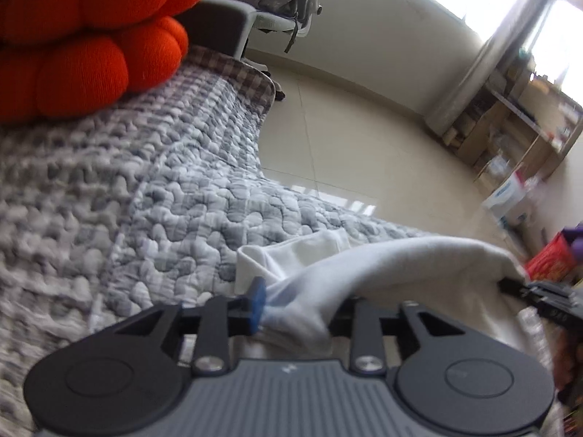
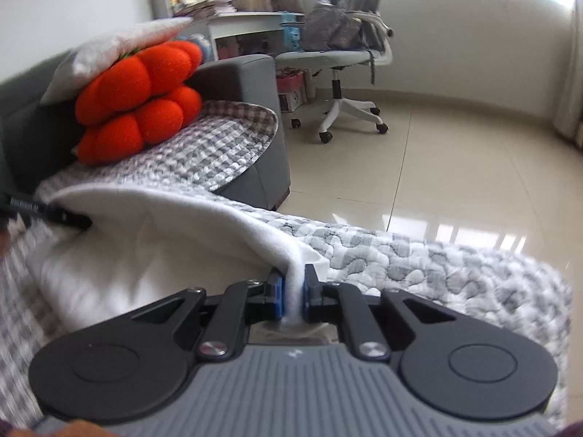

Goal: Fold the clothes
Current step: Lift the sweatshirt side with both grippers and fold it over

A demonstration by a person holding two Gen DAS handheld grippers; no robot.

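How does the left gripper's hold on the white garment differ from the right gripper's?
The right gripper has both blue pads pressed on a thin fold of the white garment; the left gripper stands wider, with cloth bunched between its fingers and only one blue pad showing. The right's fold rises straight out of the jaws; the left's drapes over one finger. Both hang over the grey quilt, with the same garment stretched between them.

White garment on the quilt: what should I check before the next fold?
1. Right gripper pinches the white garment by its edge: ok.
2. Left gripper gripping firmly: cannot tell; jaws apart, cloth between.
3. Edge lifted between both grippers: ok.
4. Orange cushion apart from the garment: ok.
5. Lower layers flat on the quilt: cannot tell, hidden.
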